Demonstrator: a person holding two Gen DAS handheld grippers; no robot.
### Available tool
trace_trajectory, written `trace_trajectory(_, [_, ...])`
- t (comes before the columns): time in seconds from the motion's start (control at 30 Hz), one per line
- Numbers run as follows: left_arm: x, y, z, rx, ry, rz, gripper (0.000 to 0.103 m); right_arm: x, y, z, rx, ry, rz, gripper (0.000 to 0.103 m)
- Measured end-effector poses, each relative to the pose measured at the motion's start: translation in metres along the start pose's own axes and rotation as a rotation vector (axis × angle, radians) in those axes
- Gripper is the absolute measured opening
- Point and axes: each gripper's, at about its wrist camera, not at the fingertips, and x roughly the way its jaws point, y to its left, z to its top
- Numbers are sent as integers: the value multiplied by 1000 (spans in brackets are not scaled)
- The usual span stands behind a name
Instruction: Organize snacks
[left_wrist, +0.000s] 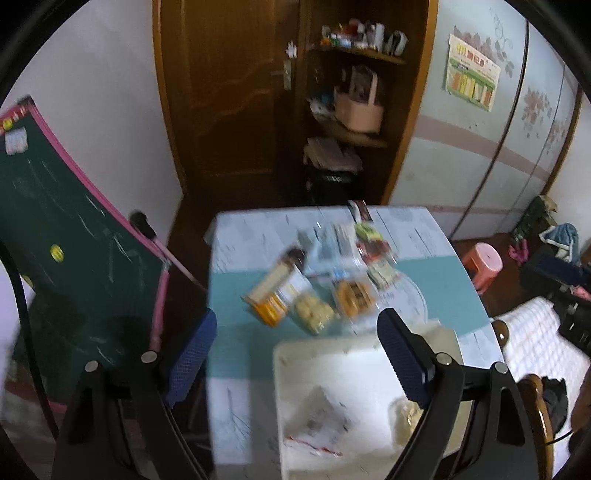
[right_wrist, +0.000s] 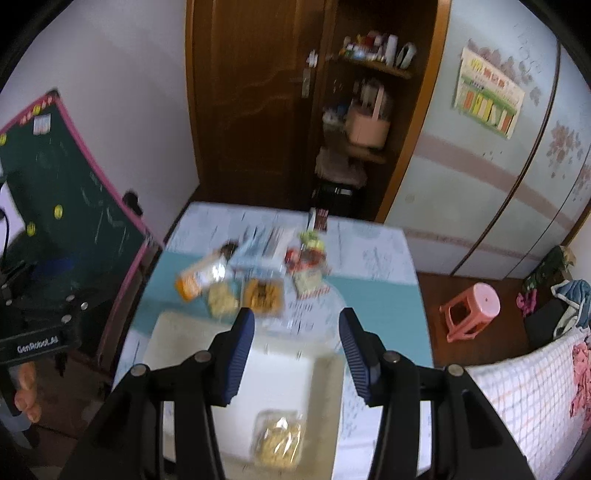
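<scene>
A blurred pile of snacks lies in the middle of the table: an orange box, a clear pack of pale cookies, a pack of brown cookies and several small packets behind. Nearer stands a white bin with a flat packet in it. My left gripper hangs above the bin, open wide and empty. In the right wrist view my right gripper is open above the same bin, nothing between its blue pads. A clear pack of yellow snacks lies in the bin. The snack pile is beyond.
A green chalkboard with a pink frame leans left of the table. A brown door and cluttered shelves stand behind. A pink stool and a checked blanket are on the right. A hand holds the left gripper.
</scene>
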Motion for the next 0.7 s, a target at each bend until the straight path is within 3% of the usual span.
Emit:
trace_trajectory(0.17, [-7, 10, 29, 7, -61, 49, 95, -5, -16, 35, 21, -63, 4, 59])
trace_trajectory(0.37, [9, 14, 61, 13, -61, 76, 95, 19, -22, 72, 2, -64, 24, 60])
trace_trajectory(0.5, [42, 16, 78, 15, -16, 79, 95, 49, -20, 85, -16, -33, 51, 61])
trace_trajectory(0.7, [123, 16, 83, 28, 91, 85, 95, 114, -17, 91, -29, 64, 98, 61])
